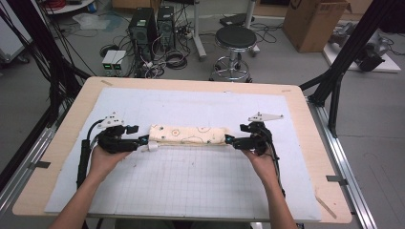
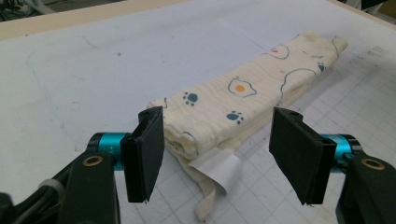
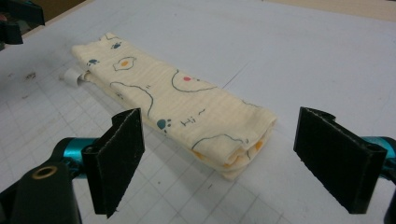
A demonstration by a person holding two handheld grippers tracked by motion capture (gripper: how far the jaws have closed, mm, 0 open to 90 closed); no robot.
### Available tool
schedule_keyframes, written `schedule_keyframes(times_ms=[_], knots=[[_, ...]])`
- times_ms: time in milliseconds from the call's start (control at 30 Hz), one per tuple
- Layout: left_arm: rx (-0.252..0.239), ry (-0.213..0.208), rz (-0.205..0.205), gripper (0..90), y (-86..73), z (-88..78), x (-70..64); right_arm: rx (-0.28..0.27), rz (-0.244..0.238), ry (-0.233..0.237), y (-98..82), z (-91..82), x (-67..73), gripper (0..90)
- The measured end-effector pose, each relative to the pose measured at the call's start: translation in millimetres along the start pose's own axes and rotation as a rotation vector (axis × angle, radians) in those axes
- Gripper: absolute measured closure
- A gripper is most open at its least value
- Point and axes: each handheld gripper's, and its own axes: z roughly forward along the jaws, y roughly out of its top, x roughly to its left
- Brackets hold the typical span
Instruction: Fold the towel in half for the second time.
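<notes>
Round black stool (image 1: 235, 38), two computer towers (image 1: 153, 26), cardboard box (image 1: 315, 21), white grid mat (image 1: 191, 181)

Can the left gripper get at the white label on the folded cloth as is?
Probably yes. The left gripper is open with the white label lying between its jaws at the near end of the folded cloth, nothing in the way.

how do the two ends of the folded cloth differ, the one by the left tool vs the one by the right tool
The folded cloth has a white label and a tape loop sticking out at the end by the left tool; the end by the right tool shows only stacked folds. The left end lies between that tool's pads; the right end lies just ahead. Both tools stand open.
</notes>
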Motion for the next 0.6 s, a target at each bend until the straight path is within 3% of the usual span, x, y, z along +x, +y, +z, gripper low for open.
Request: schedule_keyframes(times_ms=[233, 367, 467, 600], knots=[[-0.005, -0.006, 0.009, 33.7, -5.9, -5.3, -6.0, -0.008, -0.006, -0.006, -6.7, -5.7, 2.7, 13.1], [0.017, -0.017, 0.017, 31.3, -7.0, -6.9, -11.6, -0.017, -0.011, -0.006, -11.5, -8.8, 4.7, 12.7], [0.018, -0.017, 0.039, 31.2, -6.8, -8.7, -16.0, -0.017, -0.014, -0.005, -16.4, -10.8, 6.7, 12.6], [0.000, -0.019, 0.039, 31.0, -9.1, -12.0, -18.8, -0.020, -0.015, -0.006, -21.6, -14.0, 9.1, 12.5]])
